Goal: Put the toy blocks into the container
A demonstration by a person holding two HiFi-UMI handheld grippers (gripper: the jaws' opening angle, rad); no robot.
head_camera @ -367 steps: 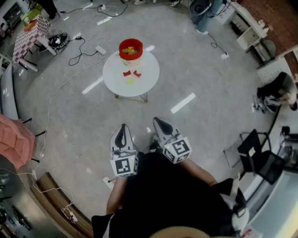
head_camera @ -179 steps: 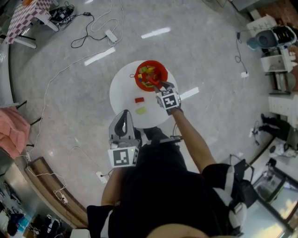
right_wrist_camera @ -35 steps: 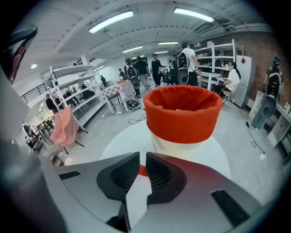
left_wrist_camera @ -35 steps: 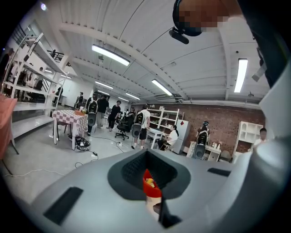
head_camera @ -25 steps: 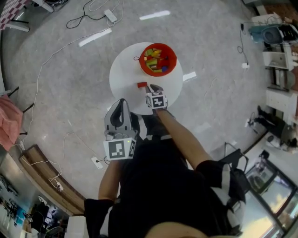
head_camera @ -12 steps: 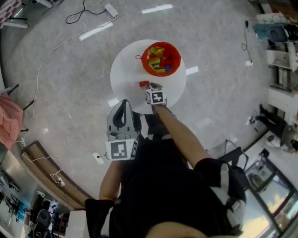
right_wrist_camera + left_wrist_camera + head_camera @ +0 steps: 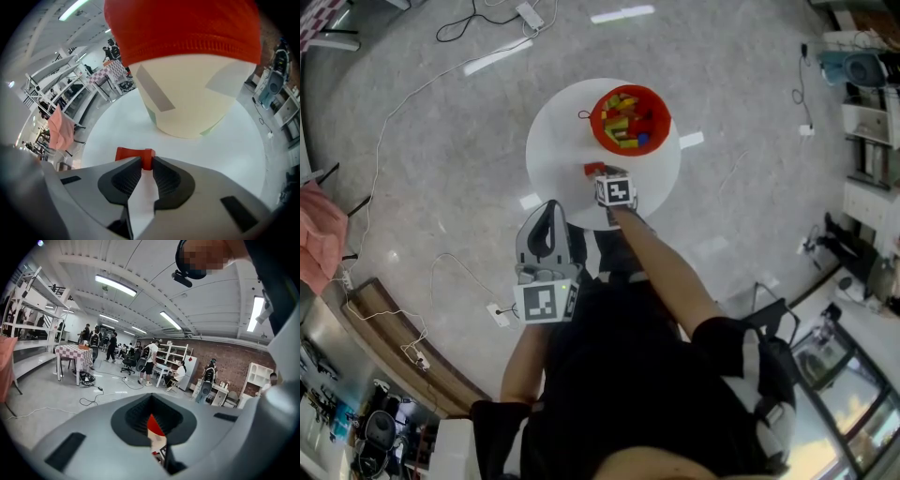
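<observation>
One red toy block (image 7: 592,170) lies on the round white table (image 7: 555,150), just short of the red container (image 7: 598,123) that holds several coloured blocks. My right gripper (image 7: 601,175) points steeply down at it. In the right gripper view the red block (image 7: 131,153) has its right end between the fingertips of my right gripper (image 7: 146,162). The jaws have just been closing and both pads touch it. The container (image 7: 187,93) towers close behind. My left gripper (image 7: 546,212) hangs off the table near my body, and my left gripper (image 7: 152,401) shows its jaws together with nothing in them.
Cables (image 7: 478,23) trail over the grey floor beyond the table. A pink cloth (image 7: 317,234) sits at far left, with shelves and equipment (image 7: 867,103) at right. In the left gripper view people stand among desks (image 7: 150,357) far across the room.
My right gripper has sunk onto the red block and now straddles its end. The left gripper has barely shifted.
</observation>
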